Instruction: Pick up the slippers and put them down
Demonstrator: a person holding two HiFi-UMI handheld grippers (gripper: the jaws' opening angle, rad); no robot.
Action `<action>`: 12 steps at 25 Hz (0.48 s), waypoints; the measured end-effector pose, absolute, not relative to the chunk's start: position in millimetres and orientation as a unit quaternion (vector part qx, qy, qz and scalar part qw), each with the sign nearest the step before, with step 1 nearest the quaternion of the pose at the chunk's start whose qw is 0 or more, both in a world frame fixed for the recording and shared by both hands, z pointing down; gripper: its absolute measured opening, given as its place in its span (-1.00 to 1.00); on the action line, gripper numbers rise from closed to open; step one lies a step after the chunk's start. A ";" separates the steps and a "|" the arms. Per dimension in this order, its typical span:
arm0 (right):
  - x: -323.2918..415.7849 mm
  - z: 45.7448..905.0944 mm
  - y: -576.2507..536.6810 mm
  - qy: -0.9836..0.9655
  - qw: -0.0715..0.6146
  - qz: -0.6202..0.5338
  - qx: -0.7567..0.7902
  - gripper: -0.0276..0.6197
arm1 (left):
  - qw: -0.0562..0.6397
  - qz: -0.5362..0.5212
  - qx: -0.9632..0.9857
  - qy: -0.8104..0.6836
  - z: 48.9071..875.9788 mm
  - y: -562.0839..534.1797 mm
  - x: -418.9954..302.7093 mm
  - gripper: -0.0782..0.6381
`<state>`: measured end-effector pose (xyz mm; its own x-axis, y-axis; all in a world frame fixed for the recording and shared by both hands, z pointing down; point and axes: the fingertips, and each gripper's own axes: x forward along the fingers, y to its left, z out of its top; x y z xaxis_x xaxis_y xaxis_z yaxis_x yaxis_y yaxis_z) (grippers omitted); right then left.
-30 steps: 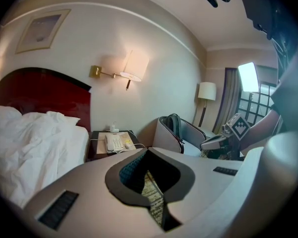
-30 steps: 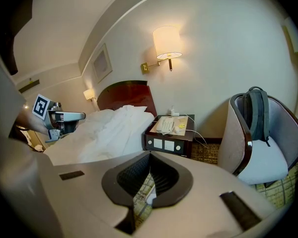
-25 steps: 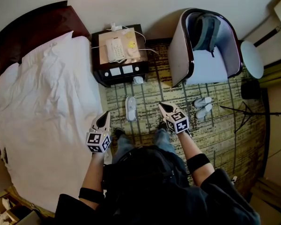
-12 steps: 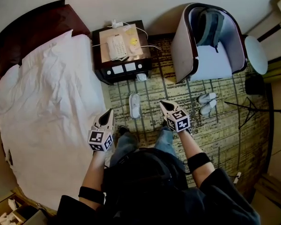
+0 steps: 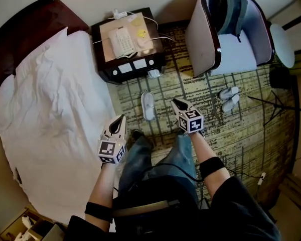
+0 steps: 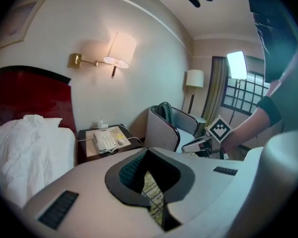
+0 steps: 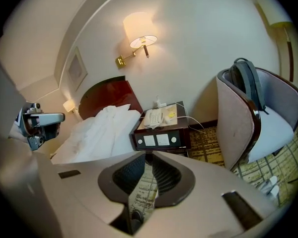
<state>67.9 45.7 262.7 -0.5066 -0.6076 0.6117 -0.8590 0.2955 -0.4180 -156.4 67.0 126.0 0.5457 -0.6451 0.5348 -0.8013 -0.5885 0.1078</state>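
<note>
Nothing is picked up yet. The flat white slippers (image 5: 148, 106) lie on the patterned yellow carpet (image 5: 241, 134) at twelve o'clock from the person, short of the dark wooden nightstand (image 5: 128, 67). A second white pair (image 5: 229, 99) sits at two o'clock. The left gripper (image 5: 122, 117) is closed and empty. The right gripper (image 5: 174, 101) has just been parting its fingers slightly, with nothing between them. Reaching, gripping, lifting and setting down are all still to do.

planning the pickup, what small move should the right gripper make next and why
Probably lower the right gripper toward the white slipper on the carpet left of it, opening wider: its jaws have just been opening, barely apart, nothing between them.
</note>
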 end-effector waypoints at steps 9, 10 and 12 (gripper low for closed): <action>72.4 384.1 -2.4 -0.753 0.108 0.471 0.446 -0.13 | 0.207 0.222 0.845 -0.440 234.9 35.4 -135.1 -0.78; 73.5 399.2 -7.5 -0.750 0.099 0.481 0.443 -0.07 | 0.209 0.223 0.843 -0.442 250.7 32.6 -130.5 -0.78; 75.2 433.4 -16.2 -0.749 0.094 0.491 0.435 -0.03 | 0.212 0.224 0.840 -0.446 284.0 26.6 -120.5 -0.78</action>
<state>75.2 -16.2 433.4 -0.6044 -0.5588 0.5679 -0.7433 0.1390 -0.6543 -120.5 26.6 284.0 0.5020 -0.6538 0.5661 -0.8443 -0.5123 0.1569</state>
